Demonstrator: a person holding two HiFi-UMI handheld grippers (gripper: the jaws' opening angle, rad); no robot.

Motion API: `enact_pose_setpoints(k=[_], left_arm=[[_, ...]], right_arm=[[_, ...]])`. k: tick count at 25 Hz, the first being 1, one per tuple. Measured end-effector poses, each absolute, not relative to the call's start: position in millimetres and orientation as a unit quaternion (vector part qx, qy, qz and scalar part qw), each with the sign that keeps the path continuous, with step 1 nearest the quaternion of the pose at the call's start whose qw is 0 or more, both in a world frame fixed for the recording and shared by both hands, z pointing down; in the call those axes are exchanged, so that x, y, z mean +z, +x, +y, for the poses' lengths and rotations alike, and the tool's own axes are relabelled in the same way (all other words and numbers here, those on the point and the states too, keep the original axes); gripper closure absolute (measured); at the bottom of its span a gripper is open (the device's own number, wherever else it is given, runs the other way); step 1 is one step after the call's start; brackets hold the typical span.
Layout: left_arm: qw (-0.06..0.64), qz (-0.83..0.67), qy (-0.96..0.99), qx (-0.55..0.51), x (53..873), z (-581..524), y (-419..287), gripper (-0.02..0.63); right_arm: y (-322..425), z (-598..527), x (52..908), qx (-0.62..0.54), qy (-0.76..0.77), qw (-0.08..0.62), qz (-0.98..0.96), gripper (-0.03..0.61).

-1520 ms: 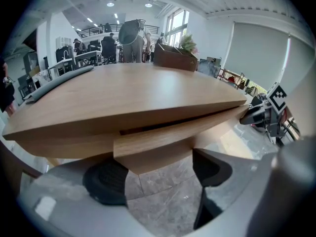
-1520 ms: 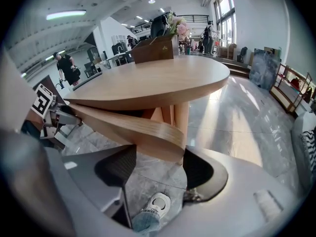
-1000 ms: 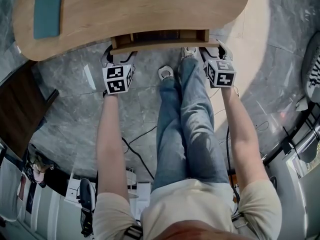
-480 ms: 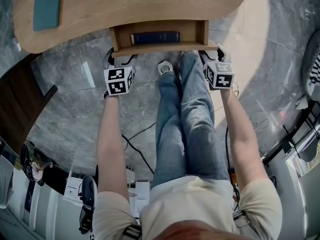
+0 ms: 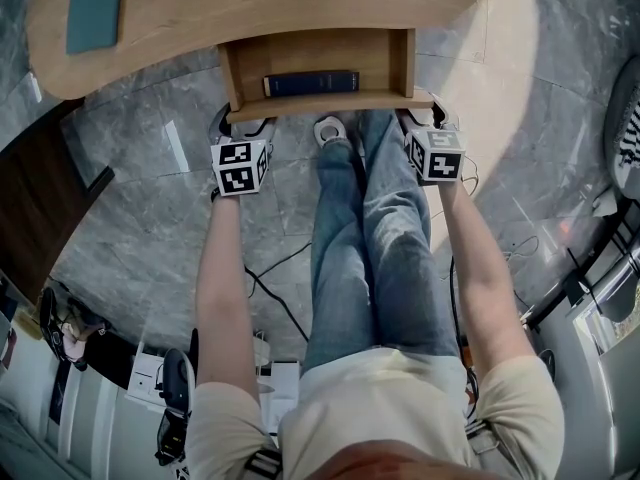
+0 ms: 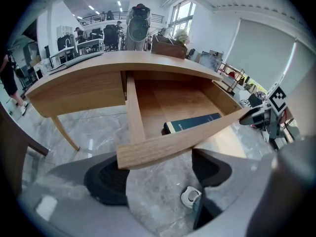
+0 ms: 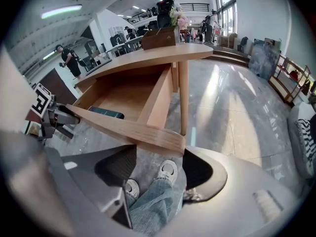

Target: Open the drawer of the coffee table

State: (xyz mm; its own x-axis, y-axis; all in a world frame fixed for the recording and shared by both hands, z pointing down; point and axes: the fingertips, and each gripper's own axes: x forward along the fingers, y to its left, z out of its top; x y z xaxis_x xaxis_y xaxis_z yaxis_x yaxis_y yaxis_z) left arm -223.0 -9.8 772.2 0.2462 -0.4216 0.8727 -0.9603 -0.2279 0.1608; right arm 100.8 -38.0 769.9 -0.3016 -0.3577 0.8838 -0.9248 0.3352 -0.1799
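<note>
Blue jeans (image 5: 375,258), cream tee (image 5: 400,408) — white sneakers (image 5: 330,128)

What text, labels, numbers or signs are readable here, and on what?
Book spine in drawer: any print is too small to read.
Left marker cube, right marker cube: black-and-white square patterns only, no words.
Nothing else legible.

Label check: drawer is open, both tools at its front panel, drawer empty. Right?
No, the drawer isn't empty: a dark blue book lies in it, clear in the head view. The rest holds: drawer open, left tool and right tool at its front panel.
</note>
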Motion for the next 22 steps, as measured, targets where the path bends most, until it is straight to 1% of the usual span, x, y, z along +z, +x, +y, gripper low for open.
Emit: enact_pose_setpoints(k=[22], left_arm=[[0.417, -0.466, 0.668, 0.403, 803, 61, -219, 0.219]], right_arm=[[109, 38, 803, 0.419, 0.425, 0.433, -0.676, 0.295]])
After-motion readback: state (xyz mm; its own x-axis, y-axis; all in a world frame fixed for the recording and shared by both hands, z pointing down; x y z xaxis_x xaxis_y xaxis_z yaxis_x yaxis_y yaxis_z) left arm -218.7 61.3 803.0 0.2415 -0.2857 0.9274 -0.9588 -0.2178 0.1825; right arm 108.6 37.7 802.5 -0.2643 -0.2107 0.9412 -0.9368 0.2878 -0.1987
